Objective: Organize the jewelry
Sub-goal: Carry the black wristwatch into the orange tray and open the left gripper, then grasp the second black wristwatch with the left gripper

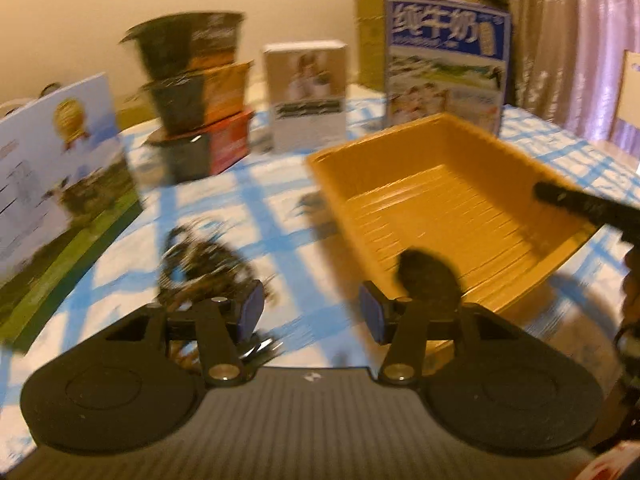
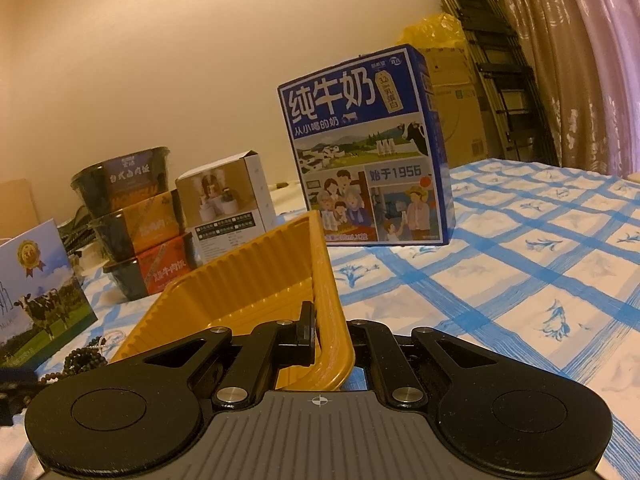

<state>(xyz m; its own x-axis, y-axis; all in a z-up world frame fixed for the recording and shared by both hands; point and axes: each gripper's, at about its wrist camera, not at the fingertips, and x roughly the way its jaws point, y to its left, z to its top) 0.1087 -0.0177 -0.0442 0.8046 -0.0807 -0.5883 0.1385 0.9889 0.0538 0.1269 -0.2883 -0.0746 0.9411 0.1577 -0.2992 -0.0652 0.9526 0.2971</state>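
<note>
Jewelry beads (image 2: 82, 358) beside yellow tray (image 2: 256, 280); milk box (image 2: 366, 148) reads "1956".

On the checked cloth there was one yellow tray (image 2: 256, 280), and beside it one heap of dark bead jewellery (image 1: 200, 256), too blurred for its strands to be counted. Three instant-meal bowls (image 2: 136, 216) stood stacked in a single pile. There were three printed boxes: one blue milk carton (image 2: 360, 148), one small white-and-tan box (image 2: 228, 200), and one carton with a cow picture (image 2: 36, 300). Two grippers were in view, the left gripper (image 1: 312, 316) and the right gripper (image 2: 326, 332)
</note>
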